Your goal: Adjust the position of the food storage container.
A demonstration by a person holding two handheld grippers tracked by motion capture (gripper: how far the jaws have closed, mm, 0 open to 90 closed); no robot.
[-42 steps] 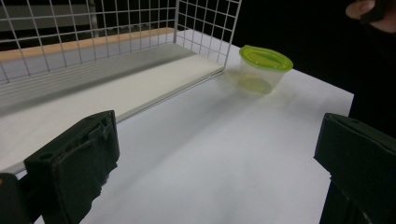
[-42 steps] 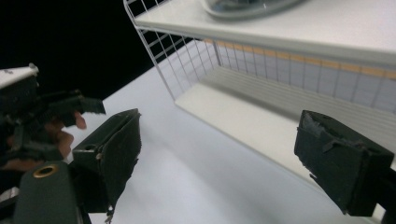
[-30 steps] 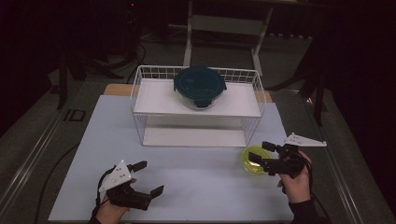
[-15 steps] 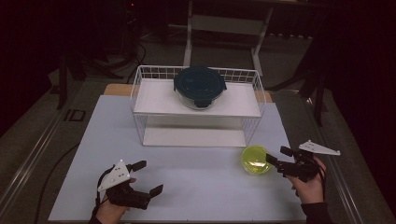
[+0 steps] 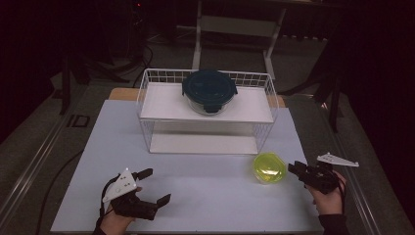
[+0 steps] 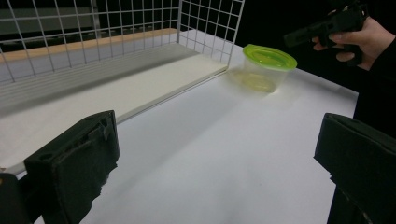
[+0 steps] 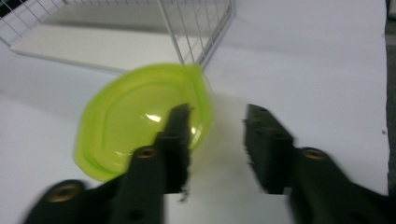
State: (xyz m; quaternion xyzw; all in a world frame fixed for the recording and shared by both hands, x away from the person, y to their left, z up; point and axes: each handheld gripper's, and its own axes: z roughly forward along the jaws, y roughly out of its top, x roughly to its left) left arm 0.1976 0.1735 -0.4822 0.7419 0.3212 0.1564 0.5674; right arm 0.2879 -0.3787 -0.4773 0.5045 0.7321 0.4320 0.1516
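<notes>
**Right tongs pulled back off the green tub**

So compared to half a second ago, the right tongs (image 5: pixel 297 170) have slid a bit further right, away from the green tub (image 5: pixel 269 167). A second ago they were right up against its rim, now there's a clear gap in the high view. The tub itself hasn't budged, it sits on the table (image 5: pixel 205 191) just off the front right corner of the wire rack (image 5: pixel 208 110). Left tongs (image 5: pixel 152 187) look the same as before, parked near the front left edge.

No readable brand or label on anything that I can make out.

Containers: the green tub has a lime lid on a clear body, and it looks empty through the wall in the left gripper view (image 6: pixel 264 67). On the rack's top shelf there's a glass bowl with a dark teal lid (image 5: pixel 209 91), can't tell what's inside.

Left tongs are spread wide, nothing between them. Right tongs are parted too, holding nothing, with the tub (image 7: pixel 140 119) just beyond the tips.
</notes>
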